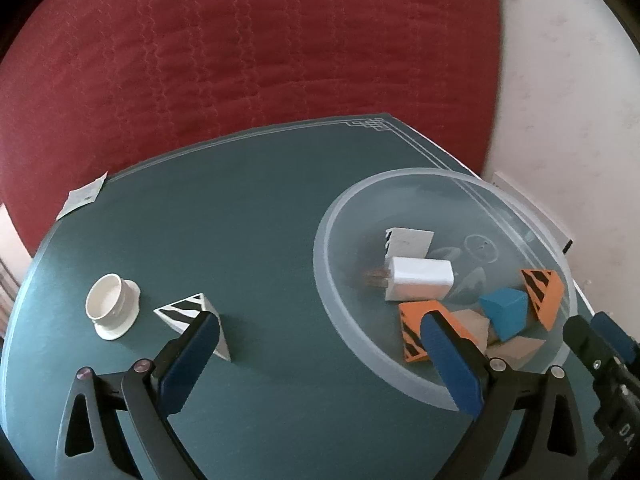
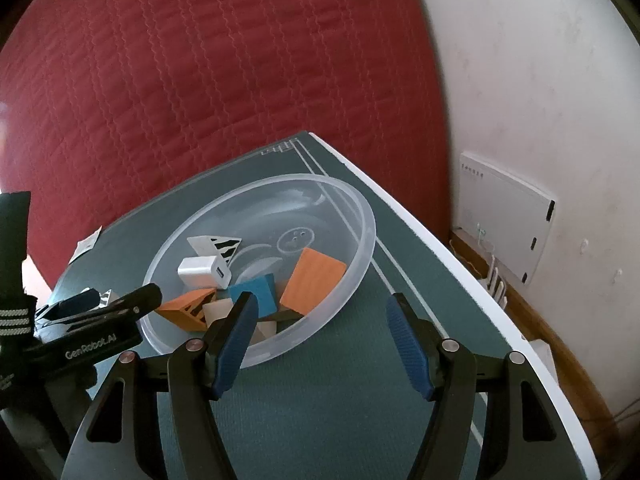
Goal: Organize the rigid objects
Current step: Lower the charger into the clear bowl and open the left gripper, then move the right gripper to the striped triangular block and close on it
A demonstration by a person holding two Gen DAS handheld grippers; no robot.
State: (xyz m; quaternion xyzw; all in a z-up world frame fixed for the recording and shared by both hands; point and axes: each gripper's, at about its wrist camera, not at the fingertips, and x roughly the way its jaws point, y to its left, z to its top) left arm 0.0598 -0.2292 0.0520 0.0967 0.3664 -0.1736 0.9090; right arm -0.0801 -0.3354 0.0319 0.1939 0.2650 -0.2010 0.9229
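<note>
On the left of the tabletop (image 1: 248, 216), a small white cup (image 1: 110, 300) and a zebra-striped wedge (image 1: 192, 314) lie loose, not yet sorted. The left gripper (image 1: 316, 344) hangs with jaws wide apart and empty, likely to take that wedge. At the right, the clear bowl (image 2: 360, 208) collects blocks and a white charger (image 2: 204, 272), while the right gripper (image 2: 320, 336) waits half open, holding nothing.

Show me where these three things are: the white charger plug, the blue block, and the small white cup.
white charger plug (image 1: 420, 280): left wrist view, on its long top face.
blue block (image 1: 505, 310): left wrist view, on its front face.
small white cup (image 1: 105, 297): left wrist view, inside its round mouth.
</note>
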